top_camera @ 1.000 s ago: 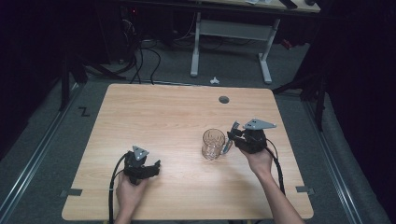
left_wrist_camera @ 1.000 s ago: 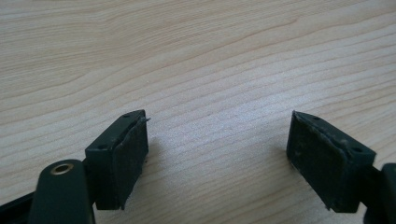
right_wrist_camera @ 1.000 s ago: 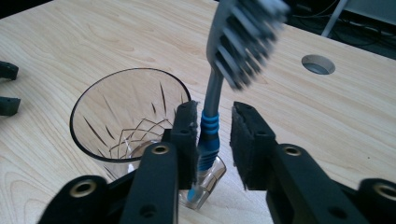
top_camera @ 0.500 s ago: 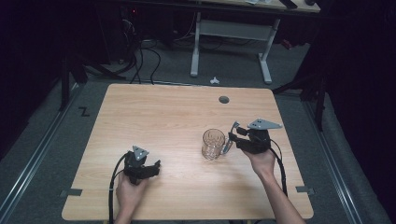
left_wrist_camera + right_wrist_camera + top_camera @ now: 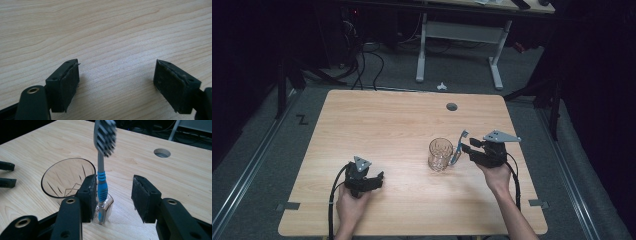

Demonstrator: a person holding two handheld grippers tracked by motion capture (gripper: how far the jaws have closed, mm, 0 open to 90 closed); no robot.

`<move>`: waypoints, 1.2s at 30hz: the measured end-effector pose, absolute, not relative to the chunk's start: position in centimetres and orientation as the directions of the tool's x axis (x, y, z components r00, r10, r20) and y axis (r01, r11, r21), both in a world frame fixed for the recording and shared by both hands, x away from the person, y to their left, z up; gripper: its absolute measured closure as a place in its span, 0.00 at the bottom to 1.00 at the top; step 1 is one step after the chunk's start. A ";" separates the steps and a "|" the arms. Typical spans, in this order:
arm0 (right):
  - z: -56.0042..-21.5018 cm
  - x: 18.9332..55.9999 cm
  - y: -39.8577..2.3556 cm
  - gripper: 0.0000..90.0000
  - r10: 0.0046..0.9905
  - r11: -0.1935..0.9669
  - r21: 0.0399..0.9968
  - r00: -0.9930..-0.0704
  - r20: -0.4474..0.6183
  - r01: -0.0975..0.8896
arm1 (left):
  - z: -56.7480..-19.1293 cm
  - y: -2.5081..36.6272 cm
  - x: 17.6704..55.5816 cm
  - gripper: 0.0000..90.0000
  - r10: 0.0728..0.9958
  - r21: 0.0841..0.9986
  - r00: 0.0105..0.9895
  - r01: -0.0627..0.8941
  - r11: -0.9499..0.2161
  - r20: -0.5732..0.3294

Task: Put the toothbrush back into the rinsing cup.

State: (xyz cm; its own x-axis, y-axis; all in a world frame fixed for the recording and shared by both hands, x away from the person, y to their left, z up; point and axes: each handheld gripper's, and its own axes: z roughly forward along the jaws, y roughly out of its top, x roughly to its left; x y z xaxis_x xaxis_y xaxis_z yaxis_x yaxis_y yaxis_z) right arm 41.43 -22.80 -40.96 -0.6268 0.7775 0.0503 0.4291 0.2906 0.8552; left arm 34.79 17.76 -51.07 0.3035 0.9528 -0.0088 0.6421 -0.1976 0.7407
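**Right gripper view: toothbrush released against the mug handle**

Right tool [image 5: 113, 198] stands open, its jaws having just parted; the toothbrush [image 5: 102, 187] rises between them, touching neither pad clearly. Blue-and-grey, bristles uppermost, it leans in the handle of the cut-glass mug [image 5: 67, 177], apparently propped there. Left tool [image 5: 116, 82] rests open and empty over the bench [image 5: 382, 125].

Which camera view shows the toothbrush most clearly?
The right gripper view: the toothbrush stands close and upright, bristles on top, its blue-grey handle slotted through the glass mug handle, between the open right tongs. In the high view it is a small slanted sliver. The left gripper view shows bare table.
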 end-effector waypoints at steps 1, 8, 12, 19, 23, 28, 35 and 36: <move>-40.9 41.4 -22.9 0.62 0.777 0.289 0.857 -0.627 0.051 0.427 | -51.1 17.8 34.8 0.24 0.953 0.741 0.303 0.642 -0.198 -0.009; -40.7 40.9 -23.2 0.62 0.774 0.288 0.862 -0.631 0.048 0.418 | -51.1 17.8 34.8 0.24 0.953 0.741 0.304 0.642 -0.198 -0.009; -40.6 40.5 -23.5 0.63 0.774 0.270 0.868 -0.630 0.063 0.418 | -51.1 17.8 34.8 0.24 0.953 0.741 0.304 0.642 -0.198 -0.009; -40.7 39.8 -24.4 0.64 0.781 0.248 0.873 -0.620 0.076 0.420 | -51.1 17.8 34.8 0.24 0.953 0.741 0.304 0.642 -0.198 -0.009; -40.7 39.6 -24.7 0.65 0.783 0.247 0.870 -0.617 0.080 0.427 | -51.1 17.8 34.8 0.24 0.953 0.741 0.304 0.642 -0.198 -0.009; -40.7 39.3 -25.0 0.67 0.782 0.243 0.872 -0.618 0.084 0.425 | -51.1 17.8 34.8 0.24 0.953 0.741 0.304 0.642 -0.198 -0.009; -40.6 38.8 -26.1 0.67 0.795 0.220 0.877 -0.600 0.093 0.427 | -51.1 17.7 34.8 0.24 0.952 0.741 0.305 0.642 -0.198 -0.009; -40.6 38.7 -26.3 0.67 0.796 0.215 0.879 -0.598 0.094 0.425 | -51.1 17.7 34.8 0.24 0.952 0.741 0.305 0.642 -0.199 -0.009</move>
State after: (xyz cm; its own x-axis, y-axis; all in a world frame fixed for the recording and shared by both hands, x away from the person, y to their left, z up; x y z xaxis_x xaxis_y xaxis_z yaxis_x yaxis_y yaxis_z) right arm 38.73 -26.28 -40.57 -0.5983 0.7957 0.0945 0.4247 0.2149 0.8795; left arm 34.79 17.75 -51.07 0.3046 0.9525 -0.0086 0.6417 -0.1985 0.7408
